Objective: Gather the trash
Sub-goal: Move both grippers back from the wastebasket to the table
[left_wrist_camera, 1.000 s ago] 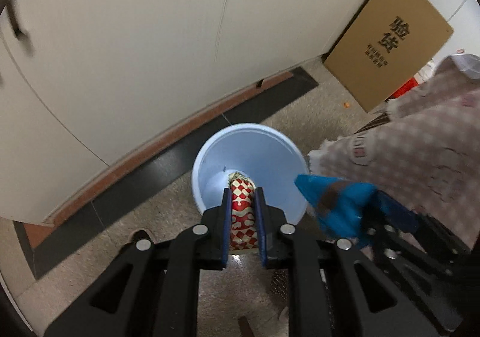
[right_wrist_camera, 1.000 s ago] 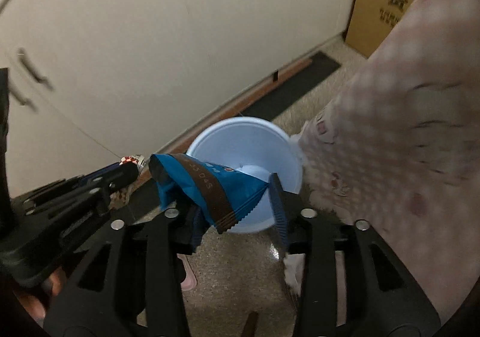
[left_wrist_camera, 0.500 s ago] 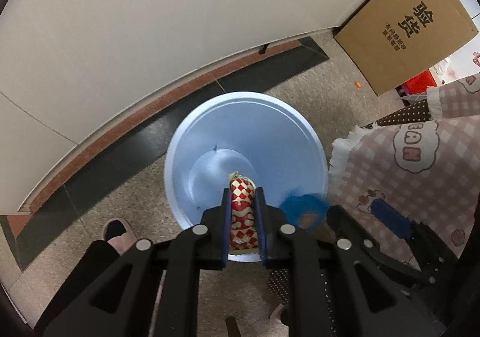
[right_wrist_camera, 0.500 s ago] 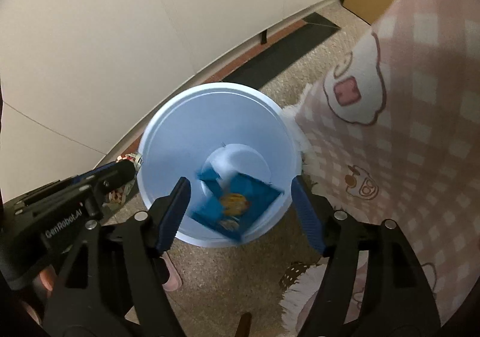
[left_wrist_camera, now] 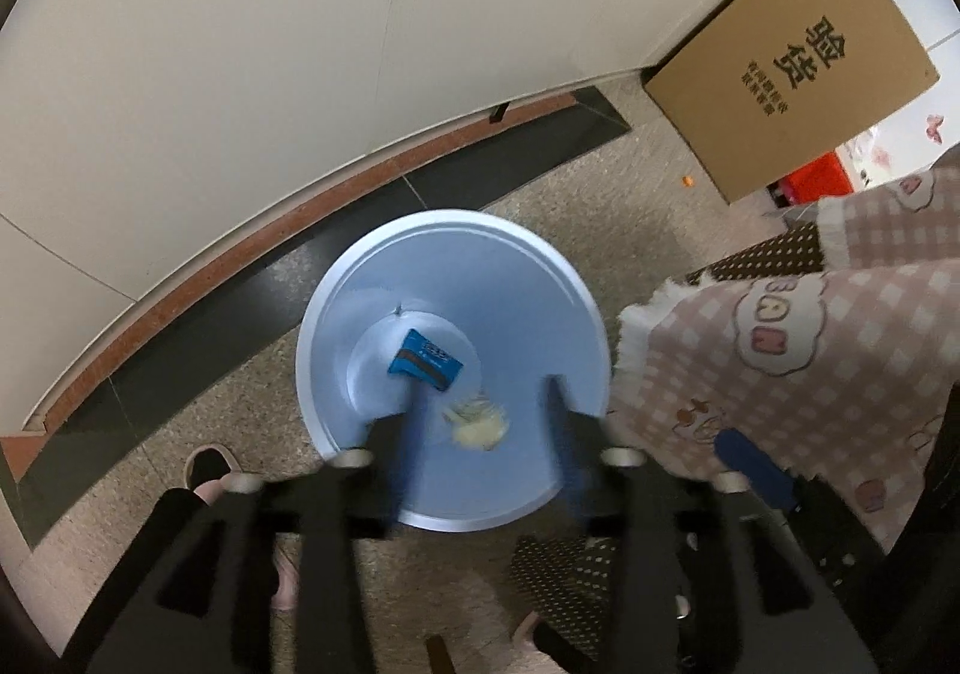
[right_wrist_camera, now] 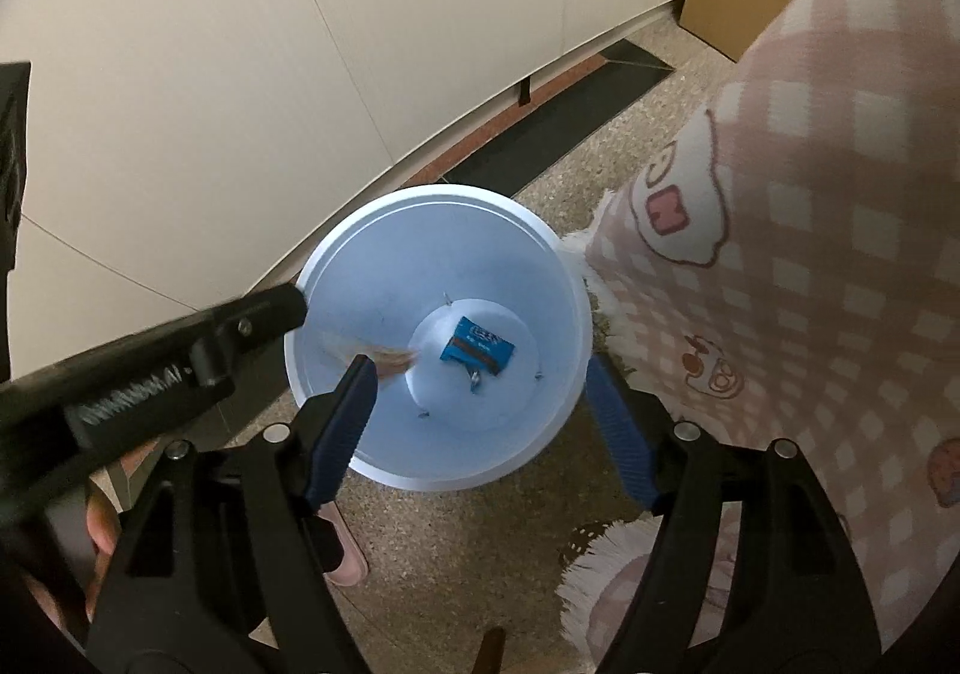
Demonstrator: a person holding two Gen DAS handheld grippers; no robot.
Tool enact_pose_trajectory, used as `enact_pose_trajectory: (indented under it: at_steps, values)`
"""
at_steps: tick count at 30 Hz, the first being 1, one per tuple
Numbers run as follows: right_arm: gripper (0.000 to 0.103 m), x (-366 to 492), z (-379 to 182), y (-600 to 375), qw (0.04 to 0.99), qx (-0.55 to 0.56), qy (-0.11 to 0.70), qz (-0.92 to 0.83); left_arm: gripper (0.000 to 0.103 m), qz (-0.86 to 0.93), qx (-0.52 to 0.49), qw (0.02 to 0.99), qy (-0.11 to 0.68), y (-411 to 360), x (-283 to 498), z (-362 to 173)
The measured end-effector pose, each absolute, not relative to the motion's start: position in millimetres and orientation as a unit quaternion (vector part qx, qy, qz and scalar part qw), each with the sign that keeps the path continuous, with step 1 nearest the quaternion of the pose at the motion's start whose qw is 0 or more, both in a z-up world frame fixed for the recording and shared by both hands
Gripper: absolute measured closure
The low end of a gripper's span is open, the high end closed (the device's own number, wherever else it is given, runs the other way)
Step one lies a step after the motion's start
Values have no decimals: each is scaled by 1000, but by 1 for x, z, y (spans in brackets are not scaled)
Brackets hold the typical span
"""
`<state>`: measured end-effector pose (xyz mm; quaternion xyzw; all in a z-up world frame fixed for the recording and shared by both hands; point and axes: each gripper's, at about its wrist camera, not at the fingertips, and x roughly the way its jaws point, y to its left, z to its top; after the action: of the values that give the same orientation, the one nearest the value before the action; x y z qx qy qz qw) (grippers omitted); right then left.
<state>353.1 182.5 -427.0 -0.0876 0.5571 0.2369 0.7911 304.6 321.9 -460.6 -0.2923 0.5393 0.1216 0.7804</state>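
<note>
A light blue bin (left_wrist_camera: 510,284) (right_wrist_camera: 420,254) stands on the floor below both grippers. On its bottom lies a blue snack wrapper (left_wrist_camera: 426,361) (right_wrist_camera: 477,353). A blurred pale wrapper (left_wrist_camera: 480,425) (right_wrist_camera: 384,356) is falling inside the bin, free of any finger. My left gripper (left_wrist_camera: 486,410) hangs over the bin's near rim with its blurred jaws opening, the falling wrapper below the gap between them. From the right wrist view it reaches in from the left (right_wrist_camera: 240,326). My right gripper (right_wrist_camera: 480,398) is over the bin too, its jaws wide, still opening, nothing between them.
White cabinet doors (left_wrist_camera: 300,44) and a dark floor strip (left_wrist_camera: 480,176) run behind the bin. A cardboard box (left_wrist_camera: 792,92) leans at the right rear. A pink checked cloth (left_wrist_camera: 810,362) (right_wrist_camera: 810,254) hangs close on the right. A slippered foot (left_wrist_camera: 207,470) stands at the left.
The blue wrapper left my right gripper and fell to the bin's bottom. My left gripper let go of the red-and-white wrapper, which now drops. Both grippers came lower over the bin.
</note>
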Motion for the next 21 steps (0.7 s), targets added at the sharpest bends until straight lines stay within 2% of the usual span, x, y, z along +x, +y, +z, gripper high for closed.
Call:
enact_pose_trajectory:
  at_steps: [1, 3, 11, 15, 21]
  values:
    - [31, 352, -425, 181, 791, -86, 557, 237, 42, 127, -293, 784, 533, 322, 303, -454]
    - [31, 351, -420, 179, 792, -84, 557, 238, 39, 132, -288, 788, 528, 322, 301, -446]
    - [31, 332, -390, 187, 777, -73, 561, 276, 34, 168, -276, 795, 514, 324, 259, -400]
    - [31, 308, -355, 202, 778, -79, 540, 311, 34, 219, -267, 805, 482, 335, 224, -364]
    - [31, 268, -275, 204, 811, -90, 470, 338, 34, 259, -284, 835, 393, 345, 171, -282]
